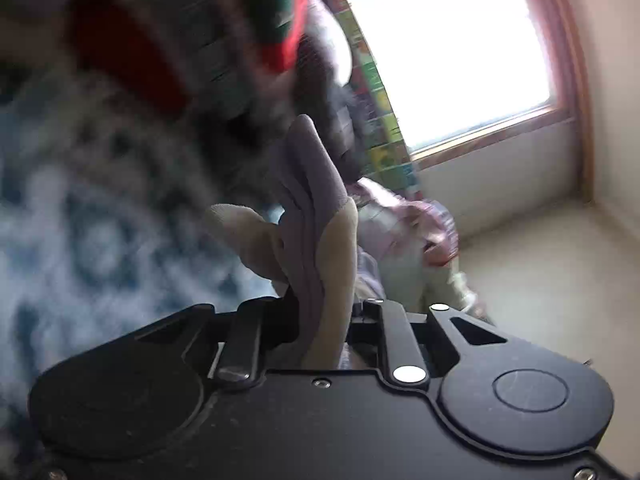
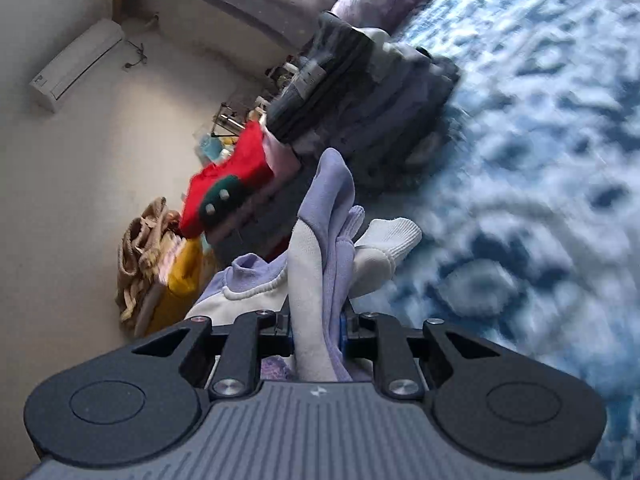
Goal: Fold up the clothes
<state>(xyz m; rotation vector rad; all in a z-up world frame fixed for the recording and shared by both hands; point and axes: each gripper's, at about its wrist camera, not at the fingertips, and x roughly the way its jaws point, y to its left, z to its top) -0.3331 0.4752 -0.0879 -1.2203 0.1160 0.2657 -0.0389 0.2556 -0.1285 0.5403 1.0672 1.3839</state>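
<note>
1. Now the left gripper (image 1: 316, 280) has its jaws pressed on a bunch of soft purple and cream cloth (image 1: 312, 200).
2. That cloth sticks straight out in front of the jaws and points up and away, toward the bright window (image 1: 448, 52).
3. A cream sock end (image 1: 240, 232) pokes out to one side of the bunch.
4. The right gripper (image 2: 316, 316) has its jaws pinching purple and cream cloth (image 2: 320, 240) too, with a white ribbed cuff (image 2: 392, 236) flopping out toward the bed.
5. I think both grippers hold parts of the same piece of clothing, but no one picture shows it joined up, so I can't be sure.
6. The held cloth is up in the air, not flat on the bed.
7. The bed (image 2: 540, 160) has a blue and white cover and lies below and to the side of both grippers.
8. A pile of other clothes (image 2: 360, 92), gray and purple, sits on the bed past the held cloth, with a red and green top (image 2: 228, 192) at its edge.
9. The thing that matters next is that the cloth runs long and forward from each pair of jaws, so it likely needs to be spread out or laid down on the bed before it can be folded.
10. Both hands look about as close to the cloth as each other, since both are gripping it.
</note>
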